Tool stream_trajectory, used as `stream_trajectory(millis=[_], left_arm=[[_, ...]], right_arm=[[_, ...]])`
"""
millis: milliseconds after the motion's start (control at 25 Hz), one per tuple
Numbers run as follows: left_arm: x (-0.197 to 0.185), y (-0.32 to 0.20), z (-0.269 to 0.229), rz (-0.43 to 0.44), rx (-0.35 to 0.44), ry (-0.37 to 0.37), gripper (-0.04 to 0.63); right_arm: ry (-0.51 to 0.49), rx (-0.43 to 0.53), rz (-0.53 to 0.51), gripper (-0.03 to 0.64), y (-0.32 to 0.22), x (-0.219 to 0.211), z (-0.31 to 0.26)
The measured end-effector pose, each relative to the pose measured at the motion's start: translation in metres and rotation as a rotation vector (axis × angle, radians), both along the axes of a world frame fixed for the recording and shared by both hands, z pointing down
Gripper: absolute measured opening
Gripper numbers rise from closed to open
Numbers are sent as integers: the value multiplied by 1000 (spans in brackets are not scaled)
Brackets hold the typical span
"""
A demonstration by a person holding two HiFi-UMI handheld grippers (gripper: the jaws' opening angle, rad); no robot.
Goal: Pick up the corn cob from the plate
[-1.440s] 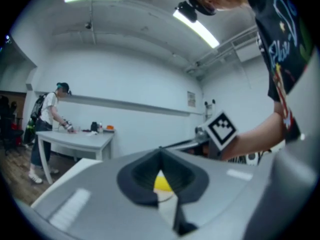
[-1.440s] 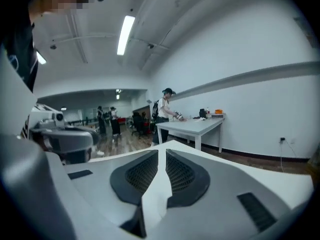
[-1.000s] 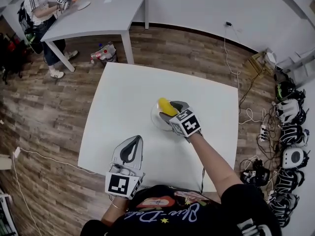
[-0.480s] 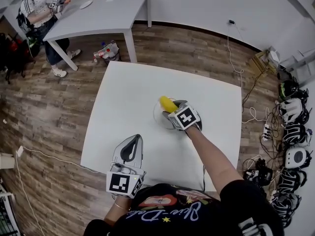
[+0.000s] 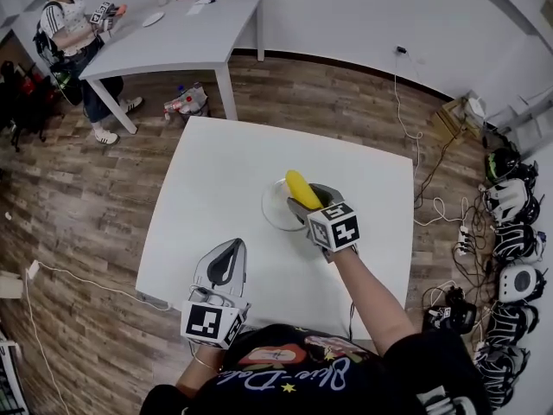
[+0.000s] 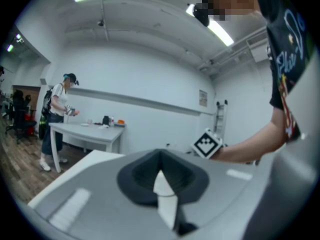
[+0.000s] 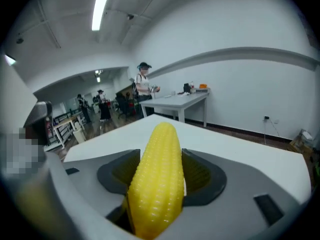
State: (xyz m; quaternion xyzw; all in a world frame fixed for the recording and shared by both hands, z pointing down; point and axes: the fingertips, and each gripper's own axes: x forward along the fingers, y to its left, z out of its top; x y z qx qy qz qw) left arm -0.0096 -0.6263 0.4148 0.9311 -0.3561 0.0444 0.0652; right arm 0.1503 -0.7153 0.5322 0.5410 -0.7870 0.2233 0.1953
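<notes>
A yellow corn cob [image 5: 302, 188] sticks out of my right gripper [image 5: 313, 199], which is shut on it above the right edge of a clear round plate [image 5: 273, 206] near the middle of the white table [image 5: 216, 171]. In the right gripper view the corn cob [image 7: 157, 179] fills the gap between the jaws of my right gripper [image 7: 160, 166] and points out over the table; the plate is out of sight there. My left gripper [image 5: 226, 262] hangs over the table's front left part, and in its own view the left gripper [image 6: 162, 176] is shut with nothing in it.
A second table [image 5: 173, 33] stands at the back left with a person [image 5: 73, 33] beside it holding grippers. Cables and a row of dark devices [image 5: 510, 232] lie on the wooden floor to the right. Bags [image 5: 186, 98] lie under the far table.
My right gripper, with the corn in it, has shifted slightly right and toward me, uncovering more of the plate. The left gripper has barely moved.
</notes>
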Motion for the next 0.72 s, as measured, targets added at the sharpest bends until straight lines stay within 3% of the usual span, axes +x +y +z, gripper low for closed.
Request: stream_trajectory(millis=[240, 360, 720], left_arm=[[27, 10, -25, 63, 81, 3, -12], [39, 13, -30, 87, 94, 4, -12], [70, 17, -38, 136, 124, 19, -12]], right_arm=[[-166, 347, 64, 259, 55, 5, -115], [-192, 485, 85, 259, 88, 12, -155], [-165, 514, 143, 259, 133, 37, -160]])
